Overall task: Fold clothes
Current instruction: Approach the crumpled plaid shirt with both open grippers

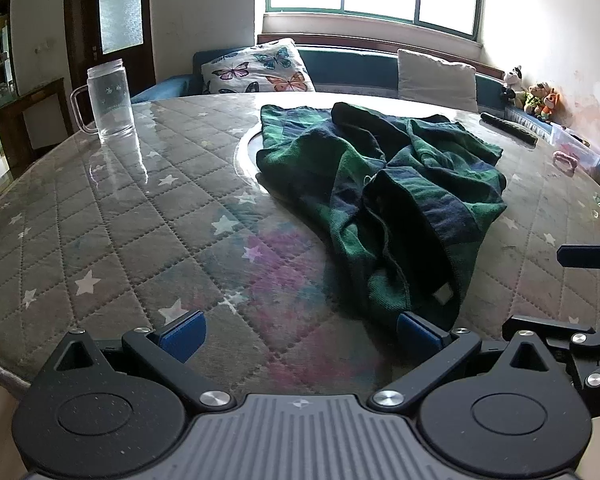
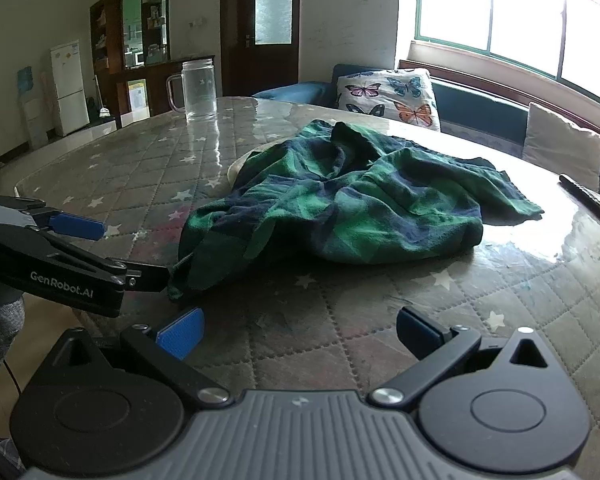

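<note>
A crumpled green and dark blue checked garment (image 2: 352,196) lies in a heap on the counter (image 2: 480,300), which wears a quilted, star-printed cover under a glossy clear sheet. The right gripper (image 2: 300,334) hangs low over the near edge, its blue-padded jaws spread wide with only bare cover between them, just short of the garment's near hem. The left gripper (image 2: 96,248) reaches in from the left, jaws also apart, its lower finger close beside the cloth's corner. A clear glass mug (image 2: 198,90) stands at the far side. A dark remote control (image 2: 588,198) lies to the right. A butterfly cushion (image 2: 388,94) rests on the blue bench beneath the window.
</note>
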The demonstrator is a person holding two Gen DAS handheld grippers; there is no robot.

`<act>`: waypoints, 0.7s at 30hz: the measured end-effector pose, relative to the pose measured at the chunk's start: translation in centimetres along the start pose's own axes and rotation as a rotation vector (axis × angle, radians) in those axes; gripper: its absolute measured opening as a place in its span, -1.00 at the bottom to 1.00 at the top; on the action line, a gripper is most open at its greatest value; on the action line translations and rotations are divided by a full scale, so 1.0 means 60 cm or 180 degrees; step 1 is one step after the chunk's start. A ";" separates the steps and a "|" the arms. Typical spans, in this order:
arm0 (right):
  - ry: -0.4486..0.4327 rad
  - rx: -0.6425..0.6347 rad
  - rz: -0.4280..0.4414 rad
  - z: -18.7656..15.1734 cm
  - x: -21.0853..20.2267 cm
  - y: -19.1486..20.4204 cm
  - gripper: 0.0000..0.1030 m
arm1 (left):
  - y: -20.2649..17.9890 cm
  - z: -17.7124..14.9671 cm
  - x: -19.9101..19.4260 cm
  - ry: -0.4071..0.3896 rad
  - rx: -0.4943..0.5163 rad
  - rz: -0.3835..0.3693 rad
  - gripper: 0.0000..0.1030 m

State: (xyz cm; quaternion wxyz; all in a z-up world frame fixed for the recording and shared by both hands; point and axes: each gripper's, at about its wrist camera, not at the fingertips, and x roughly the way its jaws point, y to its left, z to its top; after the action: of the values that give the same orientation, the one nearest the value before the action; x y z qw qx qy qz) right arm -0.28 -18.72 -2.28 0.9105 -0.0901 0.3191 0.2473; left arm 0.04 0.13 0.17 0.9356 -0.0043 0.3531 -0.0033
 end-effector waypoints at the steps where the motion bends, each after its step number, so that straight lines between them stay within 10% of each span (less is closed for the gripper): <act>1: 0.0001 -0.0001 -0.0001 0.000 0.000 0.000 1.00 | 0.001 0.001 -0.001 -0.0004 -0.0008 -0.0007 1.00; 21: 0.0077 -0.0039 -0.0002 0.024 0.022 -0.004 1.00 | -0.003 0.022 0.008 -0.0064 -0.0002 -0.0011 1.00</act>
State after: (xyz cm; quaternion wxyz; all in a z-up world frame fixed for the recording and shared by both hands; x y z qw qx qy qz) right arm 1.51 -17.96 -1.98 0.9060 -0.0988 0.3285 0.2478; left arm 1.27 -0.07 0.88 0.9391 -0.0053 0.3437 -0.0048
